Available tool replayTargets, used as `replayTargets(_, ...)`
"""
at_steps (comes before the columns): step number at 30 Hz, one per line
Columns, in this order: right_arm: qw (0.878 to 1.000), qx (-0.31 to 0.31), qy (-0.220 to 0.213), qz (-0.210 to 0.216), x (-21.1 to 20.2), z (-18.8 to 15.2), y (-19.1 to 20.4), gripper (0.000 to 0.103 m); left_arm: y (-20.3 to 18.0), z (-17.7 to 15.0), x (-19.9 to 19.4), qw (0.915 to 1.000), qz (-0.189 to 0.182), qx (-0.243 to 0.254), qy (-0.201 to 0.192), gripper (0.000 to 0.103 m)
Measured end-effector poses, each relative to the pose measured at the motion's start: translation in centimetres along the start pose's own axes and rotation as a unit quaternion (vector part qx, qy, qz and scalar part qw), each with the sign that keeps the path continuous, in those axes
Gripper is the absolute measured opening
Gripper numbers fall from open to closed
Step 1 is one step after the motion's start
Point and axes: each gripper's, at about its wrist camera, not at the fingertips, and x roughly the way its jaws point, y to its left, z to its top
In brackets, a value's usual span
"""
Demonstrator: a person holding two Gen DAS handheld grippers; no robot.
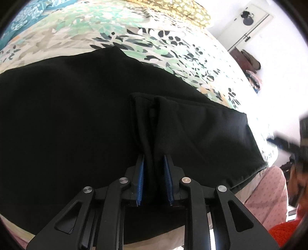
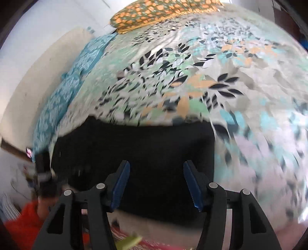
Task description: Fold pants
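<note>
A leaf-patterned bedsheet (image 2: 192,80) is spread over the bed. An orange-dotted pillow (image 2: 163,13) and a teal patterned pillow (image 2: 63,92) are seen along its edges.

One pants (image 1: 67,115), two grippers: left gripper (image 1: 154,159), right gripper (image 2: 156,165); one bedspread (image 2: 192,77).

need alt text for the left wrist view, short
The left gripper is shut on a bunched fold of black pants, which lie spread across a bed with a leaf-print bedspread. A mustard patterned pillow sits at the bed's far end, and a white wall with a door is at the upper right.
</note>
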Motion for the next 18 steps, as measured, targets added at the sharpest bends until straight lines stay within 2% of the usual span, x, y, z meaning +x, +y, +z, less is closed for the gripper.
replayTargets(2,0.999,0.020,0.038,-0.020,1.7,-3.0,-1.1,0.064,0.0,0.0,0.0,1.0000,-0.002,-0.002,-0.002,0.022)
replayTargets(3,0.999,0.022,0.035,-0.020,2.2,-4.0,-1.5,0.064,0.1,-0.1,0.1,1.0000,-0.004,-0.004,-0.002,0.023)
replayTargets(4,0.999,0.027,0.013,-0.018,1.8,-4.4,-1.6,0.063,0.1,0.0,0.1,1.0000,-0.005,-0.004,-0.002,0.023)
replayTargets(6,0.999,0.042,-0.014,-0.020,0.1,-4.0,-1.3,0.063,0.1,0.0,-0.1,1.0000,-0.007,-0.005,-0.001,0.025)
replayTargets(8,0.997,0.012,-0.067,-0.020,-2.2,-3.2,0.3,0.063,0.3,0.0,-0.9,0.9999,-0.006,-0.015,-0.004,0.038)
replayTargets(10,0.995,-0.036,-0.077,-0.046,-2.5,-2.7,1.8,0.064,0.8,0.1,-2.2,0.9995,0.001,-0.026,-0.018,0.049)
replayTargets(11,0.994,-0.057,-0.066,-0.058,-1.9,-2.8,2.2,0.064,1.1,0.1,-2.9,0.9992,0.002,-0.031,-0.024,0.052)
replayTargets(14,0.998,-0.022,-0.016,-0.053,1.4,-3.9,0.8,0.065,3.7,1.4,-6.6,0.9969,0.006,-0.059,-0.051,0.056)
replayTargets(15,0.999,-0.007,-0.018,-0.048,1.7,-4.4,0.3,0.065,4.6,1.8,-7.6,0.9957,0.010,-0.068,-0.061,0.059)
replayTargets(17,0.999,0.005,-0.039,-0.037,1.1,-4.2,-0.1,0.065,8.0,3.1,-11.2,0.9900,0.023,-0.103,-0.094,0.079)
replayTargets(18,0.998,0.006,-0.048,-0.034,0.8,-3.9,-0.1,0.070,10.0,3.7,-12.9,0.9859,0.033,-0.122,-0.109,0.083)
